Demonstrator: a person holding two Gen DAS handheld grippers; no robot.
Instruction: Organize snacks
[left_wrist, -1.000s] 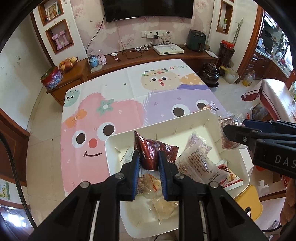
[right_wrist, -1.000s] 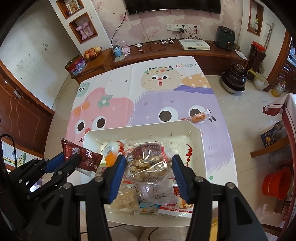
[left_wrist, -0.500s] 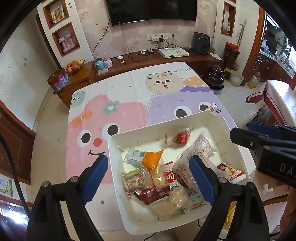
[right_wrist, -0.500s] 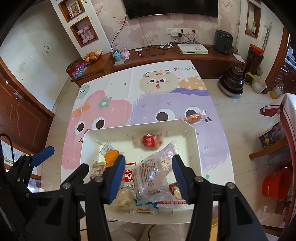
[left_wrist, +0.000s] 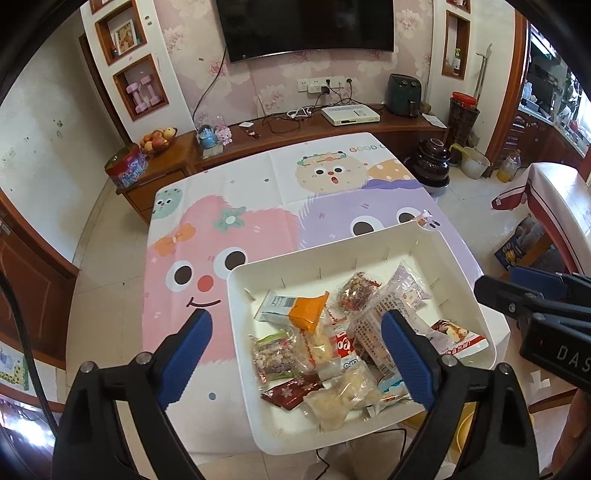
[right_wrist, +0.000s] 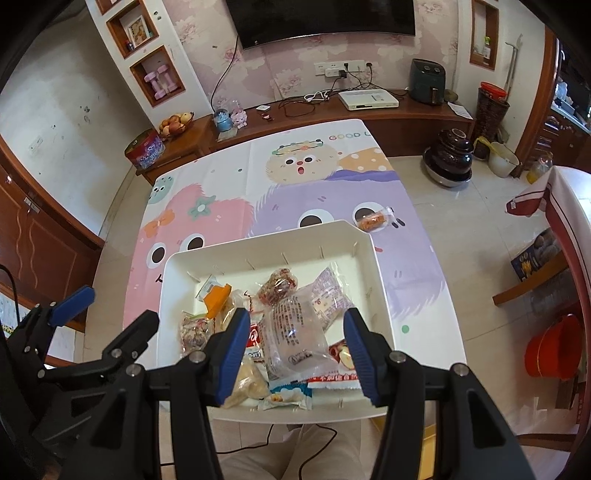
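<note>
Cartoon-print tabletop (right_wrist: 221, 206) carried a white tray (right_wrist: 258, 247) of light, crinkly, slippery snack packets (right_wrist: 295, 332), best pinched at sealed edges; left hand-held gripper (left_wrist: 295, 354) was opening, empty, and right hand-held gripper (right_wrist: 293, 347) stood spread, empty.

A: Where's the tray (right_wrist: 373, 254)?
B: On the table (right_wrist: 229, 192), at its near edge, snacks (right_wrist: 295, 325) piled inside toward the front.
A: Anything outside it?
B: One candy (right_wrist: 373, 221), on the table just behind the tray's far right corner.
</note>
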